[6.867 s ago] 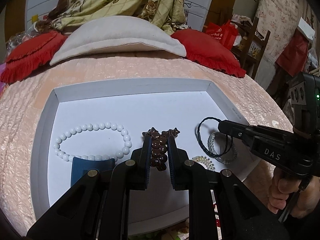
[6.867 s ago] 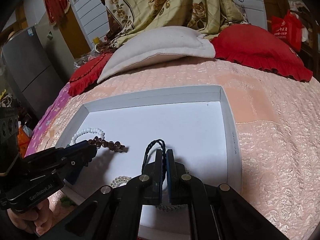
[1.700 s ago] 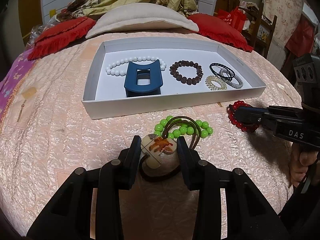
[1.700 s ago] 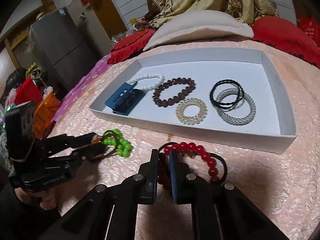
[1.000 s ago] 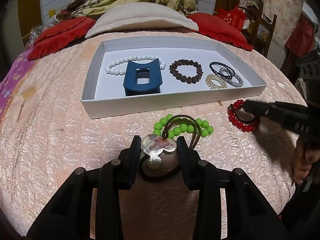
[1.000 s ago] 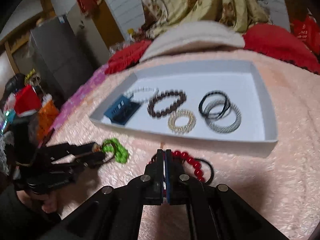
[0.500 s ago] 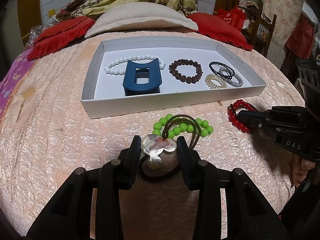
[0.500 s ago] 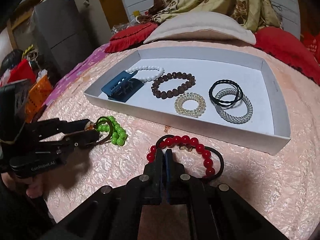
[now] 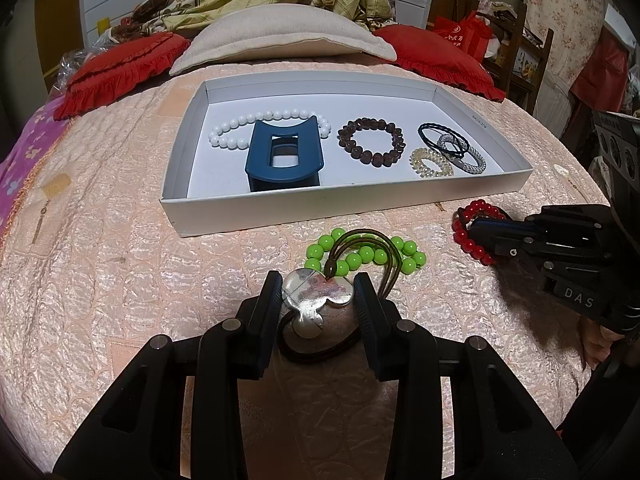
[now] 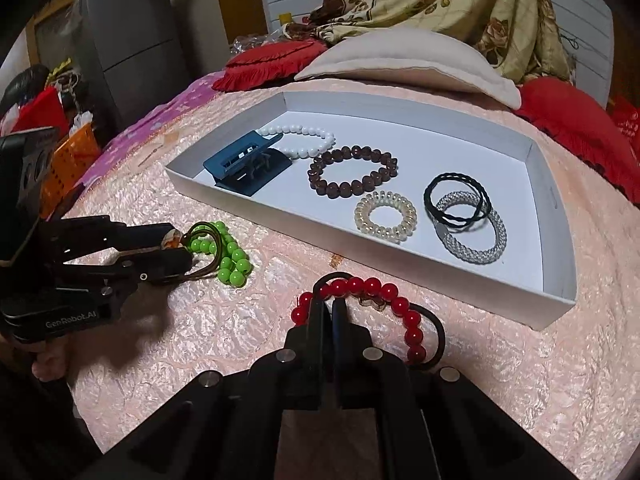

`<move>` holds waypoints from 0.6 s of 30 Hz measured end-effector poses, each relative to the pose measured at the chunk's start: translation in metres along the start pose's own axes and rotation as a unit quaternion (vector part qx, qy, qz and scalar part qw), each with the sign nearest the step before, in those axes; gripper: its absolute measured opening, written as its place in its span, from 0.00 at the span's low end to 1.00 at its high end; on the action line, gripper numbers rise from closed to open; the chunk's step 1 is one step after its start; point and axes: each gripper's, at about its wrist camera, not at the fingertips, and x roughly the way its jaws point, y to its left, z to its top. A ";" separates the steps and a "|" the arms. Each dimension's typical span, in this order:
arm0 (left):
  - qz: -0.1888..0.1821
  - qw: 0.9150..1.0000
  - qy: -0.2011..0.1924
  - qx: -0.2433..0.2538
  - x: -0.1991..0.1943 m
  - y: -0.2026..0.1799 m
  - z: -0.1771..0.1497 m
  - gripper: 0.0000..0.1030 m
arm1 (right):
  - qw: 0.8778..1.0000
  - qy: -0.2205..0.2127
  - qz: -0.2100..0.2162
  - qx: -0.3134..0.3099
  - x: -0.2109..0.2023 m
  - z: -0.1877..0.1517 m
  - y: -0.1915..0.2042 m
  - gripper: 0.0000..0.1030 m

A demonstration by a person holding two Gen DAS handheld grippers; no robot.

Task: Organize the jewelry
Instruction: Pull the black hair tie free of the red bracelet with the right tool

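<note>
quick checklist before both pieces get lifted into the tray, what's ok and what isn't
1. Left gripper closed on the silver charm: ok.
2. Green bead tie free of the tray: ok.
3. Right gripper shut on the red bead bracelet: ok; what the fingers pinch, cannot tell.
4. Bare tray floor along the far wall for both: ok.
5. Charm's brown loop free of the green beads: not ok, it lies over them.
</note>
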 end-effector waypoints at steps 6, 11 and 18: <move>0.000 1.000 0.000 0.000 0.000 0.000 0.000 0.34 | 1.000 0.001 0.003 -0.010 0.001 0.001 0.004 0.16; -0.001 1.000 0.001 0.000 0.000 0.000 0.000 0.34 | 1.000 0.003 -0.001 -0.029 -0.002 -0.003 0.011 0.32; -0.001 1.000 0.001 0.000 0.000 -0.001 0.000 0.34 | 0.999 0.002 0.002 -0.034 0.001 -0.002 0.013 0.33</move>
